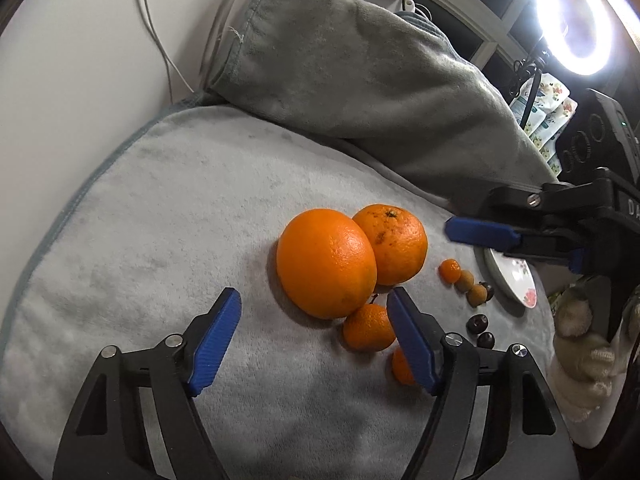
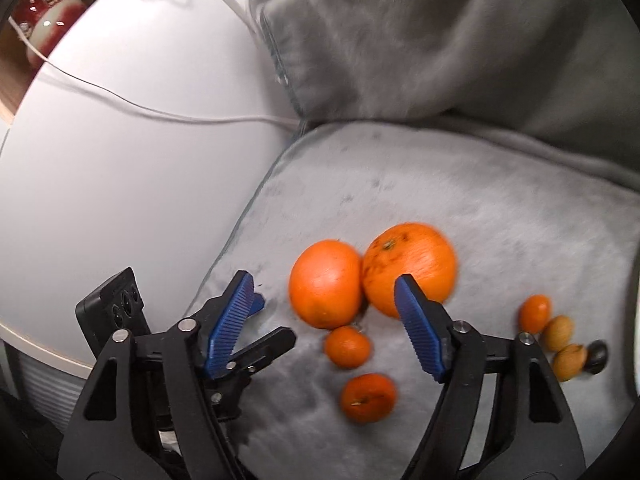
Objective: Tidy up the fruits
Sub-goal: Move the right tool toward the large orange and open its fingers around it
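While both blue-padded black grippers, left [image 1: 314, 330] and right [image 2: 326, 312], hover part-open and empty, two big round oranges [image 1: 326, 262] sit touching mid-way on the grey plush cloth [image 1: 160, 220], small mandarins [image 2: 347, 347] just nearer.

oranges [image 1: 326, 262] – 2 | mandarins [image 1: 368, 327] – 2 | kumquat [image 1: 450, 271] – 1 | tan fruits [image 1: 465, 280] – 2 | chestnuts [image 1: 478, 323] – 3 | plate [image 1: 516, 280] – 1

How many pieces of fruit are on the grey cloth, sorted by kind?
Big oranges: 2
Small mandarins: 3
Tan round fruits: 2
Dark brown nuts: 3
Total: 10
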Demonstrator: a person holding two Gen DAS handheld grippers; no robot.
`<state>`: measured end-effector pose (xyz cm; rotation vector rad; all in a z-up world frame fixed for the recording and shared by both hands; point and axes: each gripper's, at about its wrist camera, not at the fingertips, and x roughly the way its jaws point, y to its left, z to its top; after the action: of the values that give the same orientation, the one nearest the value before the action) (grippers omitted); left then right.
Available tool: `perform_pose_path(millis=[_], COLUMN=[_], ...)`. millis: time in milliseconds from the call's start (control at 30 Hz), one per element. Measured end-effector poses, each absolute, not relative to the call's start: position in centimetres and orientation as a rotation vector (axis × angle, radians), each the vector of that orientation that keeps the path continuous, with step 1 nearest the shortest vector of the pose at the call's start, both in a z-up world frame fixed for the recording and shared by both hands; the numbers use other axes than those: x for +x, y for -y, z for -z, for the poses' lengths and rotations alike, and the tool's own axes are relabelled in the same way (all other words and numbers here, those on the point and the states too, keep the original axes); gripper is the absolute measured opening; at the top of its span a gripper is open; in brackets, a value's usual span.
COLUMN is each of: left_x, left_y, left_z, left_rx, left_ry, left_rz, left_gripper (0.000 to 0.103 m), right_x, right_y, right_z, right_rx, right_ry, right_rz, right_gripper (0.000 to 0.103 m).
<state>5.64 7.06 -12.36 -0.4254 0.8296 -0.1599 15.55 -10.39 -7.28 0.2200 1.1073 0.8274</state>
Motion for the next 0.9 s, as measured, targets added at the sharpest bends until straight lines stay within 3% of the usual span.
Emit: perform_pose_path(millis=[400, 900], left_x=[6.3, 8.3], left_y=[-7.5, -7.7], left_z=[12.8, 13.8], left_rx=[-0.453, -0.425], left_ry=[-0.832, -0.853], left_rz=[0.239, 0.287], left_gripper=[0.068, 0.068], right_x=[15.6, 16.9], right_y=[8.3, 7.6], right_z=[9.5, 11.9], right_rx=[0.321, 0.444], right_ry=[-1.261, -1.327], right_rz=[-0.771, -0.640], right_gripper=[0.061, 0.061])
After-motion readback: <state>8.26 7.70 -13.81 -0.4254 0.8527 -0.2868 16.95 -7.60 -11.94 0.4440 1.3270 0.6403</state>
